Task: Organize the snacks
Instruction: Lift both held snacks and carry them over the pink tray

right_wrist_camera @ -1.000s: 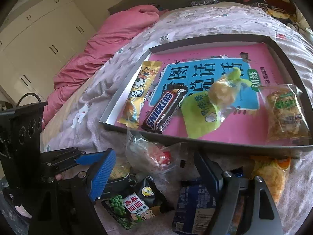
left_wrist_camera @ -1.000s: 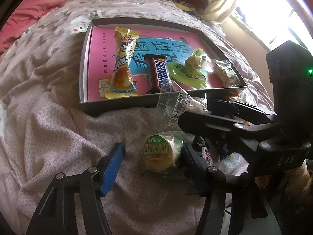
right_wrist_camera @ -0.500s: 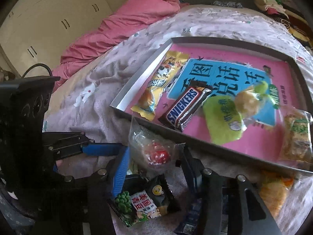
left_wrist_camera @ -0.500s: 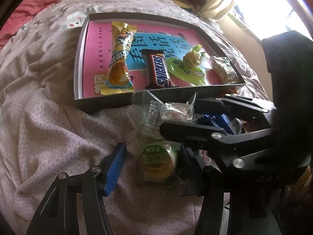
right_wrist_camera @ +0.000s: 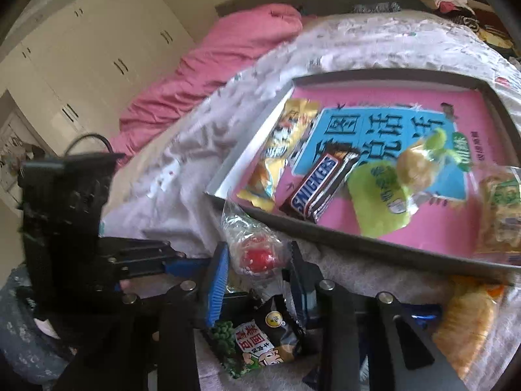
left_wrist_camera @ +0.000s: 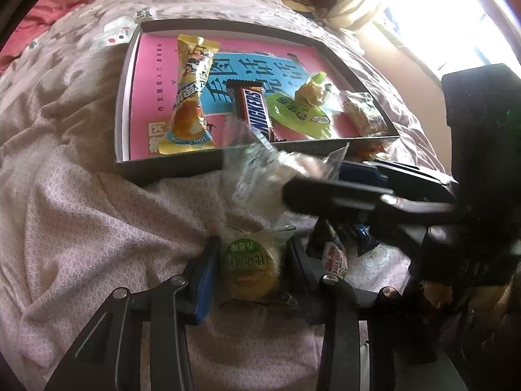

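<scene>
Our right gripper (right_wrist_camera: 257, 260) clamps a clear-wrapped red candy (right_wrist_camera: 257, 255) just short of the tray's near rim (right_wrist_camera: 374, 241), tray straight ahead, while our left gripper (left_wrist_camera: 249, 260), farther from that rim, closes around a round green-labelled pastry (left_wrist_camera: 250, 265) on the bedspread (left_wrist_camera: 81, 211).

Clear-wrapped red candy (right_wrist_camera: 257, 255) beside snack tray (right_wrist_camera: 374, 241)

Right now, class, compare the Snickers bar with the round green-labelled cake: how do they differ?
The Snickers bar is long, in an opaque dark wrapper; the round cake is a yellow disc in clear wrap with a green label. The Snickers bar lies inside the tray; the round cake sits on the bedspread outside it, between the left gripper's fingers. Both are wrapped snacks.
</scene>
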The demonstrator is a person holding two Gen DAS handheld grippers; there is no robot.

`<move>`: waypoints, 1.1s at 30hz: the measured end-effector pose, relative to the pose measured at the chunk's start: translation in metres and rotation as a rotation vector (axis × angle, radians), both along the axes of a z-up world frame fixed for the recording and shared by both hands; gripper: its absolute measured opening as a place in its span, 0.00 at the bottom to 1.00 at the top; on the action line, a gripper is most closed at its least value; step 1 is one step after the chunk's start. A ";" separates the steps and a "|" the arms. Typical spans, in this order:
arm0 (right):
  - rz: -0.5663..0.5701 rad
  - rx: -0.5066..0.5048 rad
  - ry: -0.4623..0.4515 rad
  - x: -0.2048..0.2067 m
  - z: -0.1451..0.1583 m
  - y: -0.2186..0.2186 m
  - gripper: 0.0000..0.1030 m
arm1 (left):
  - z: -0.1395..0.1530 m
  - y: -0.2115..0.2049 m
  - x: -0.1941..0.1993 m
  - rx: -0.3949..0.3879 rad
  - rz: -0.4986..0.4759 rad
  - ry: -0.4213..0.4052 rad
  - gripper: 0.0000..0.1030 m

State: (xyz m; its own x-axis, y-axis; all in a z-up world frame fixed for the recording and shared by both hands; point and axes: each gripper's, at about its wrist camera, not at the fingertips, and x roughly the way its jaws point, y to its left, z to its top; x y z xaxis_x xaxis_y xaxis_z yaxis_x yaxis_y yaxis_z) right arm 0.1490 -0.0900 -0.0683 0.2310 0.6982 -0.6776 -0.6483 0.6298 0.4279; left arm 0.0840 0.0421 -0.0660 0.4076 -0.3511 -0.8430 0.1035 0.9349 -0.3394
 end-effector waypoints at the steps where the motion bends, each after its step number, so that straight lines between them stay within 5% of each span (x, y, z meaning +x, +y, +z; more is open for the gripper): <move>1: -0.009 -0.001 -0.002 0.000 0.000 -0.002 0.34 | 0.001 0.000 0.000 -0.002 0.003 0.000 0.39; 33: -0.219 0.159 -0.183 -0.007 0.059 -0.070 0.33 | 0.073 0.011 -0.007 0.058 0.143 -0.187 0.38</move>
State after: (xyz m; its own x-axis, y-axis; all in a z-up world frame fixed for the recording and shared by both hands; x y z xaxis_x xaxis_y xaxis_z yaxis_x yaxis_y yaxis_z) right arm 0.1424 -0.1603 -0.0093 0.4951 0.7126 -0.4971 -0.5803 0.6970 0.4212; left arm 0.0769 0.0527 0.0069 0.6004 -0.2318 -0.7654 0.0241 0.9619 -0.2724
